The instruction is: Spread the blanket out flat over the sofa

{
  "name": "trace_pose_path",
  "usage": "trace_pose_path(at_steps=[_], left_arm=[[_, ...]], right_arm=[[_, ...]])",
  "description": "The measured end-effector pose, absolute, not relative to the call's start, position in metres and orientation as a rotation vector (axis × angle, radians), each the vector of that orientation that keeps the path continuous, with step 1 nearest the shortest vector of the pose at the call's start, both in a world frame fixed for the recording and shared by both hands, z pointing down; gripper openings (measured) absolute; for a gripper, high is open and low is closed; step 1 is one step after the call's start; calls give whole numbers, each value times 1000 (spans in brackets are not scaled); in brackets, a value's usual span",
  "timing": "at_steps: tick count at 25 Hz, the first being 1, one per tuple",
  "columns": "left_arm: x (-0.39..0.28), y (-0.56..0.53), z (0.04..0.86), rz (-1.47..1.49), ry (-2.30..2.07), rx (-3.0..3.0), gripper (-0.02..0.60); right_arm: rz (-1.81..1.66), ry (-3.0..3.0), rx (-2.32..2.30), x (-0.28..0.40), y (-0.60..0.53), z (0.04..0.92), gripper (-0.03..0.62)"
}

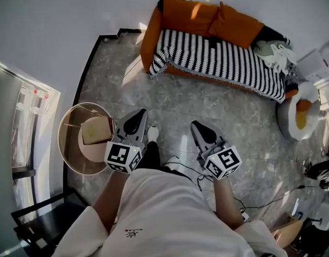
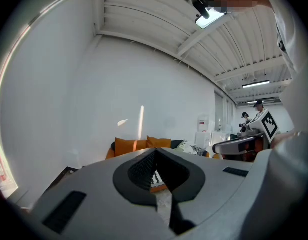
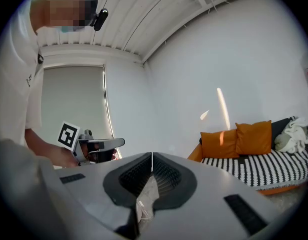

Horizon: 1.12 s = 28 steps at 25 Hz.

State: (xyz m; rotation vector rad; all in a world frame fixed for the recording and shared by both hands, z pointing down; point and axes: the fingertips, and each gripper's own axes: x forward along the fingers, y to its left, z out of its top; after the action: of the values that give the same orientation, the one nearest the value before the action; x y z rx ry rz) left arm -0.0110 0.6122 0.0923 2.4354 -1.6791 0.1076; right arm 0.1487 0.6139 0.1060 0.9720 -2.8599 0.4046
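Observation:
Spread over the seat of the orange sofa (image 1: 151,35) is a black-and-white striped blanket (image 1: 223,63), its front edge hanging over. Two orange cushions (image 1: 209,16) lean on the backrest. Both grippers are held side by side over the floor, well short of the sofa and pointing toward it. My left gripper (image 1: 136,115) is shut with nothing in it, as is my right gripper (image 1: 199,126). In the left gripper view the closed jaw tips (image 2: 155,151) cover most of the sofa (image 2: 136,145). The right gripper view shows the closed tips (image 3: 152,156) and the blanket (image 3: 274,168) off to the right.
A round side table (image 1: 70,154) with a tan box (image 1: 96,129) stands at my left. A white and yellow seat (image 1: 300,111) sits right of the sofa. Pale cloths (image 1: 276,53) lie on the sofa's right end. Cables (image 1: 260,202) trail across the marble floor.

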Motion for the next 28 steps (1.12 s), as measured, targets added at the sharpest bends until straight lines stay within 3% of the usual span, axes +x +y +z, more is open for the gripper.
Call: trace_pose_path(at_steps=[28], left_arm=[[-59,424,105,88,-1455,2547,18]], right_arm=[[372,-2737,1120,89,446,112,26]])
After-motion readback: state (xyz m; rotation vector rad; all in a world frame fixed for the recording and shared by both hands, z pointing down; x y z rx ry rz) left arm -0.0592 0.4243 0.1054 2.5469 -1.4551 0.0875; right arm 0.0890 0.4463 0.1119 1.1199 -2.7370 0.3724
